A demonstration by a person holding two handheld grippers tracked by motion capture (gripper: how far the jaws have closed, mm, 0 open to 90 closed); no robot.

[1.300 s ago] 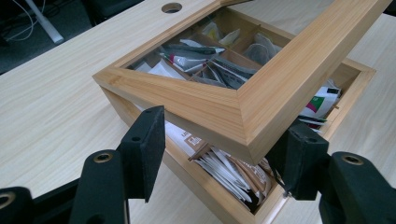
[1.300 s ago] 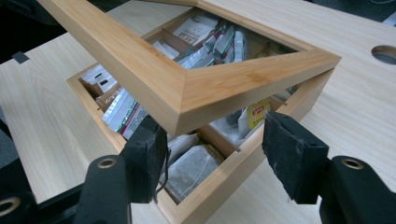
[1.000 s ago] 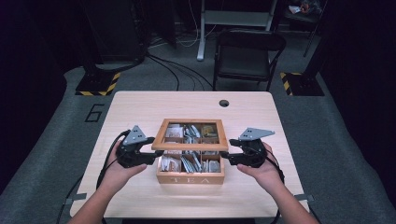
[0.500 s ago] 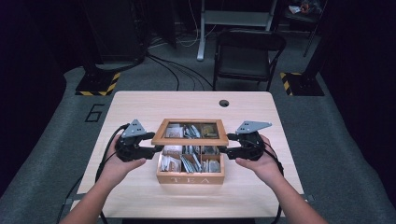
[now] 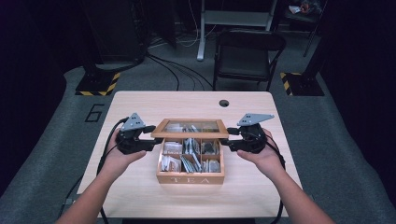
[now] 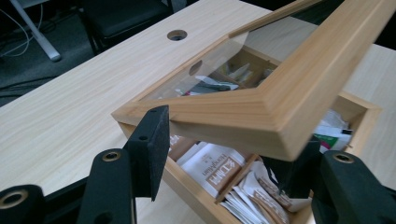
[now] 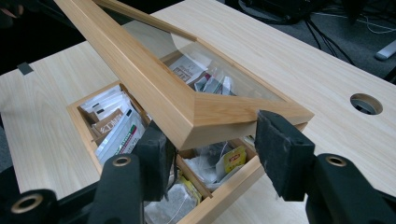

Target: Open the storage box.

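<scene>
A wooden tea box (image 5: pixel 190 178) with several compartments of tea bags (image 5: pixel 187 156) stands mid-table. Its glass-paned lid (image 5: pixel 194 135) is tilted up at the front, hinged at the back. My left gripper (image 5: pixel 156 137) holds the lid's front left corner and my right gripper (image 5: pixel 225 136) the front right one. Both sets of jaws have just been closing, with the lid frame between them. In the left gripper view the lid (image 6: pixel 275 112) lies across the left gripper (image 6: pixel 229 140); one jaw sits under it. The right gripper view shows the same: lid corner (image 7: pixel 219 112) in the right gripper (image 7: pixel 212 130).
The light wood table (image 5: pixel 140 102) has a round cable hole (image 5: pixel 224 103) behind the box. A black folding chair (image 5: pixel 245 56) stands beyond the far edge. Cables trail from both grippers off the table's sides.
Both hands have risen slightly and the lid's front edge has lifted off the box. The jaws of both grippers have narrowed around the lid's corners.
</scene>
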